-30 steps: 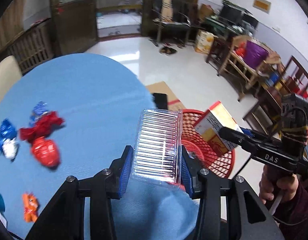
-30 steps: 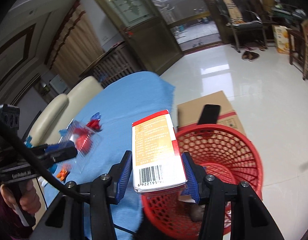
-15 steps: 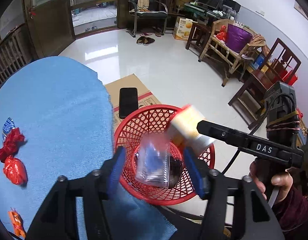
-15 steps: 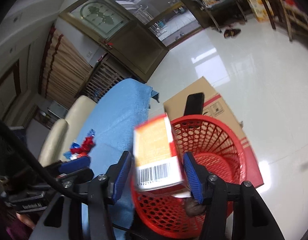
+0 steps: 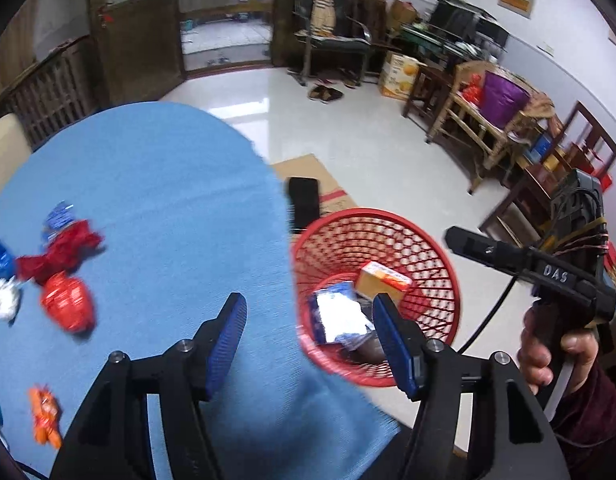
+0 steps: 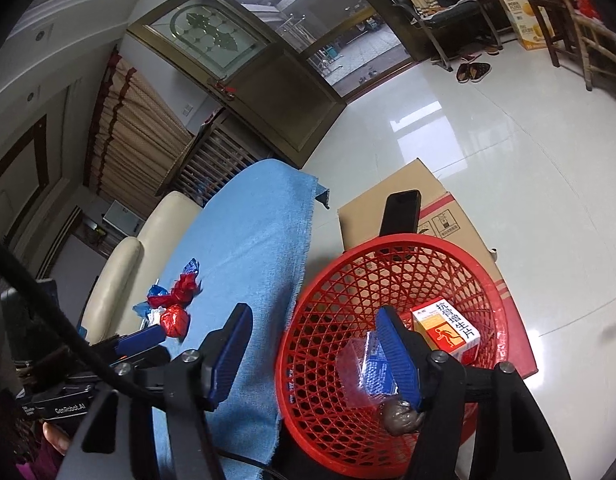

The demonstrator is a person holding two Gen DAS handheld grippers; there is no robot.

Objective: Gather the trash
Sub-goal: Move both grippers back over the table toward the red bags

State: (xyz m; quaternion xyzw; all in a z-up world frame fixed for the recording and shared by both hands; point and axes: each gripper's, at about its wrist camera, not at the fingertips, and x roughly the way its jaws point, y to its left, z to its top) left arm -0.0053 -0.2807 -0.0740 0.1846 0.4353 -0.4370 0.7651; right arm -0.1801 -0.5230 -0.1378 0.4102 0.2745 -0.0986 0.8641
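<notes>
Room: a glossy white tiled floor (image 6: 488, 128) is seen, with glazed wooden doors (image 6: 268, 76) behind and wooden chairs (image 5: 468, 120) along the wall.
Tabletop: a blue cloth (image 5: 156, 208) covers it; red candy wrappers (image 5: 66, 276), blue wrappers (image 5: 0, 264) and 1 orange wrapper (image 5: 44, 416) lie on it, well apart from the basket.
Basket: a red mesh basket (image 6: 340, 292) stands on the floor just beside the tabletop edge, in front of a flat cardboard box (image 6: 388, 208) on which a black phone (image 6: 400, 212) lies.
Trash: an orange-and-white carton (image 6: 448, 332) printed with Chinese characters, a clear plastic tray (image 6: 368, 368) and a brown lump (image 6: 400, 420) lie inside the basket.
Writing: "DAS" is read on the right gripper body in the left wrist view; "GenRobot.AI" on the left gripper body in the right wrist view.
Left gripper (image 5: 312, 344): held over the tabletop edge, jaws spread wide, nothing between them.
Right gripper (image 6: 316, 356): held above the basket rim by a hand (image 5: 548, 344), jaws spread wide, nothing between them.
</notes>
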